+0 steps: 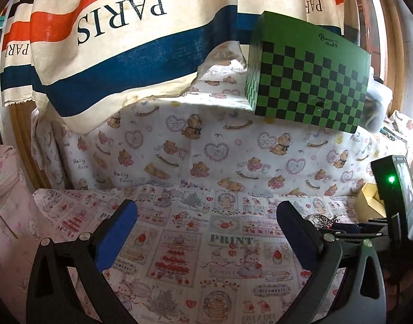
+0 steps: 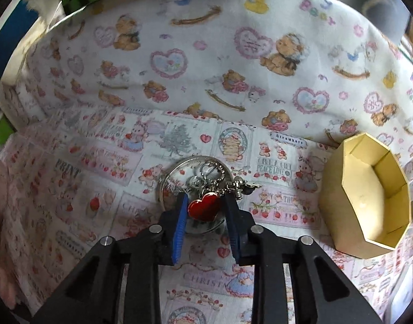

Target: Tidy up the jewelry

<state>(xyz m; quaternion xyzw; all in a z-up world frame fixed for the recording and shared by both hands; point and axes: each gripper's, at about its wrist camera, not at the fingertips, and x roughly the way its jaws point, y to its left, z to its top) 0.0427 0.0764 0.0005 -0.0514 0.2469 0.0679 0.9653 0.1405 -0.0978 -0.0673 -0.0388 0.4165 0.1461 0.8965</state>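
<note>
A silver bangle with chains and a red heart charm point(image 2: 203, 206) lies on the printed cloth. My right gripper point(image 2: 205, 202) is lowered over it, its blue-padded fingers on either side of the heart charm, narrowly apart and not clamped. An open yellow octagonal box point(image 2: 368, 199) stands to the right, empty inside. In the left wrist view my left gripper point(image 1: 206, 216) is wide open and empty above the cloth; the jewelry point(image 1: 324, 220) and the yellow box point(image 1: 368, 197) show at the right beside the right gripper's body.
A green and black checkered box point(image 1: 309, 81) sits on a raised, bear-print-covered ledge at the back. A striped "PARIS" cloth point(image 1: 120, 40) hangs behind. A pink zip bag point(image 1: 6, 205) is at the left.
</note>
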